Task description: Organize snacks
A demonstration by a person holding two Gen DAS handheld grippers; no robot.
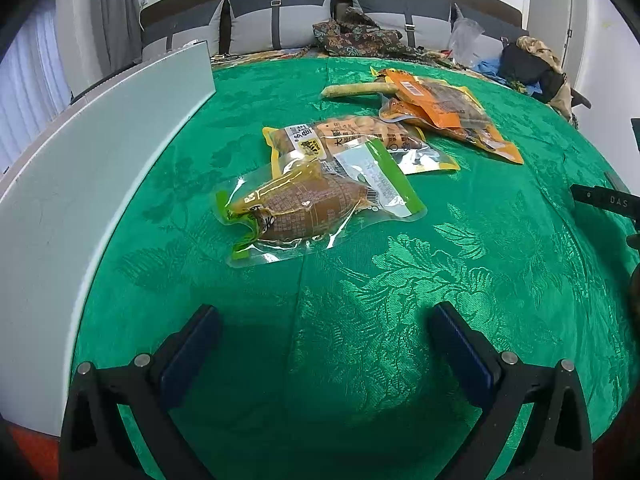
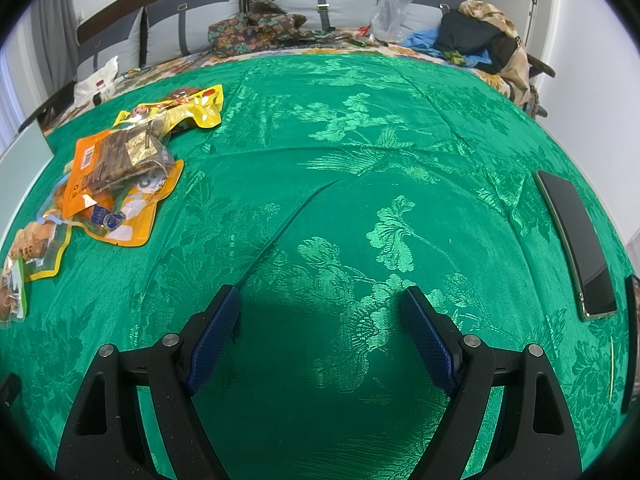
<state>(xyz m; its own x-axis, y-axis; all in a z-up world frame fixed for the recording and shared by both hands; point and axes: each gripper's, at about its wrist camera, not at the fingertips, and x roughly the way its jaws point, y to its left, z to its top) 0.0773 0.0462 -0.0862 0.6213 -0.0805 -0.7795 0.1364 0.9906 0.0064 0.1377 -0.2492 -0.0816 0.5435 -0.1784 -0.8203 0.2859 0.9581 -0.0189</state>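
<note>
- Left wrist cam: low over the green tablecloth (image 1: 400,280), looking forward along its own fingers (image 1: 192,344) toward the sofa cushions (image 1: 280,20) at 12 o'clock.
- Snack packets (image 1: 320,184) sit near, centre frame toward 12; white panel (image 1: 100,160) runs along 9 to 10 o'clock.
- Right wrist cam: same low height and same heading, sofa again at 12.
- Here the snack packets (image 2: 112,176) are off at 9 to 10 o'clock; black phone (image 2: 576,240) at 3 o'clock.
- Shared: tablecloth, snack pile, sofa cushions, clutter on the sofa.
- The black part (image 1: 604,200) at the left view's 3 o'clock edge may be the other gripper; cannot confirm.
</note>
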